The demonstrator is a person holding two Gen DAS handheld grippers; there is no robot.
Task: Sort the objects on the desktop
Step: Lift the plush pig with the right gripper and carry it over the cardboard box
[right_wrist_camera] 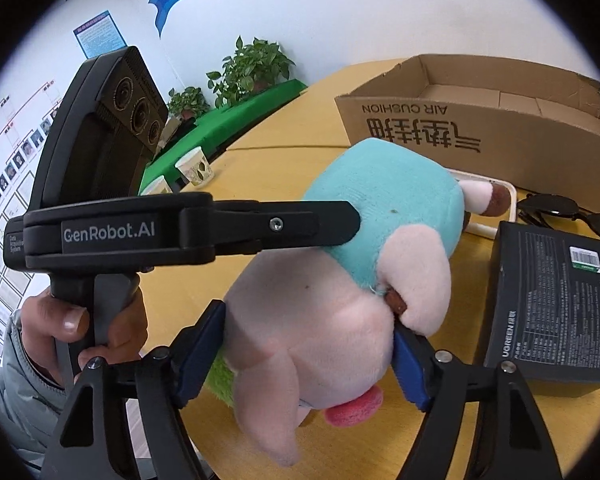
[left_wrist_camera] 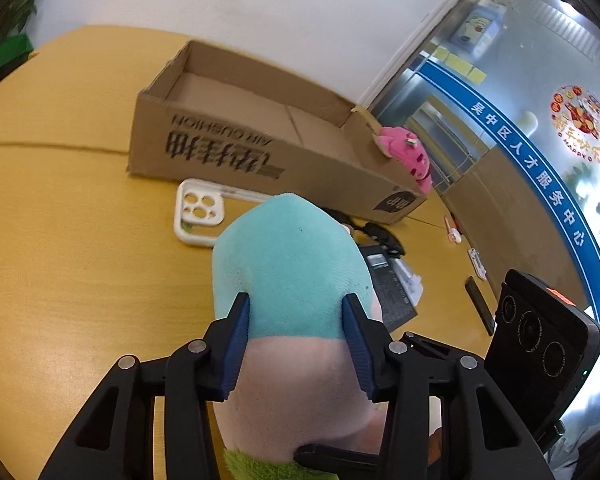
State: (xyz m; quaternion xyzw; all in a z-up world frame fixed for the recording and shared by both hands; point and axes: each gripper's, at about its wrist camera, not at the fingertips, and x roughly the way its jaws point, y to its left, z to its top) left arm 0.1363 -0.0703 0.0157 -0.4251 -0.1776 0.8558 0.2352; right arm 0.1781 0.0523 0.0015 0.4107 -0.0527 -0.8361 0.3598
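I have both tools clamped on one pink-and-teal plush toy (left_wrist_camera: 288, 280): my left tool (left_wrist_camera: 296, 320) on its teal part, my right tool (right_wrist_camera: 308, 348) on its pink body. Beyond it on the yellow wooden counter (left_wrist_camera: 80, 240) lie one white phone case (left_wrist_camera: 198, 216), one black printed box (right_wrist_camera: 556, 304), one pair of black sunglasses (right_wrist_camera: 560, 210), and one open cardboard box (left_wrist_camera: 236, 136).
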